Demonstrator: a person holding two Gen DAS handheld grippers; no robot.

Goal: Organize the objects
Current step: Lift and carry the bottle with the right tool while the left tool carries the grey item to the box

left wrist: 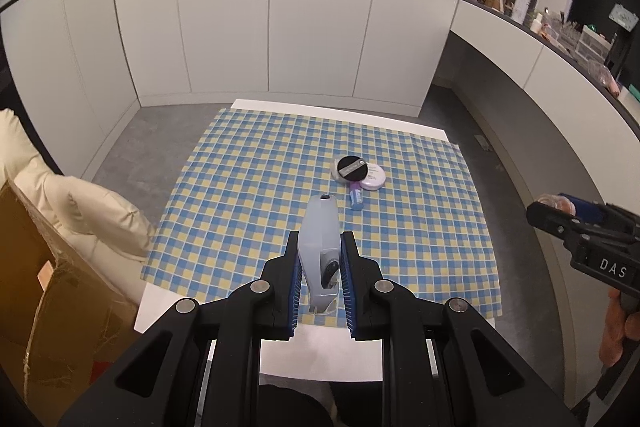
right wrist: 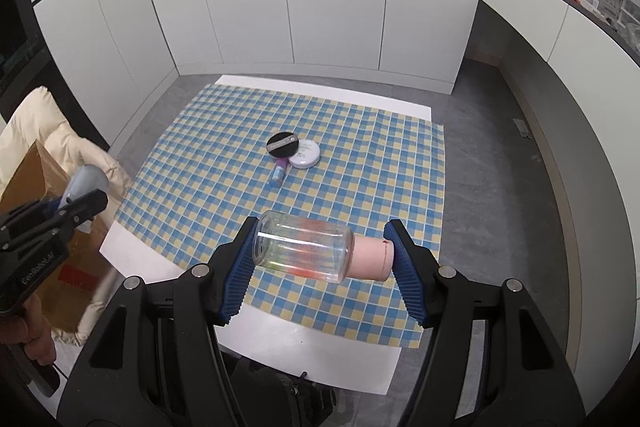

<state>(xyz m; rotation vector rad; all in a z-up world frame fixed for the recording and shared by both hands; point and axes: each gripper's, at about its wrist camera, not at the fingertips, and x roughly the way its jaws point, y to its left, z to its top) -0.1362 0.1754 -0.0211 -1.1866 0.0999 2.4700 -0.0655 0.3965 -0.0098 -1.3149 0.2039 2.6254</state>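
Clear plastic fills the right gripper [right wrist: 320, 259]: it clamps a bottle [right wrist: 302, 251] end to end, base against one pad and pink cap [right wrist: 370, 258] against the other, so the bottle's long axis runs crosswise between the fingers. The left gripper [left wrist: 319, 277] is clenched on a pale blue flat container [left wrist: 318, 251] whose long axis points straight ahead, away from the tool. Both loads hang above the near part of the checked cloth [right wrist: 360, 163].

Ahead of both tools, near the cloth's middle, lies the cluster the held things would probably join: one black round puff [right wrist: 282, 144], one white round compact [right wrist: 305, 154] touching it, and one small purple-and-blue tube [right wrist: 279, 174] just in front of them, its axis pointing roughly toward the tools. The cluster sits ahead and slightly left of the right gripper, ahead and slightly right of the left; neither looks clearly nearer. That makes five things: two held, three lying.
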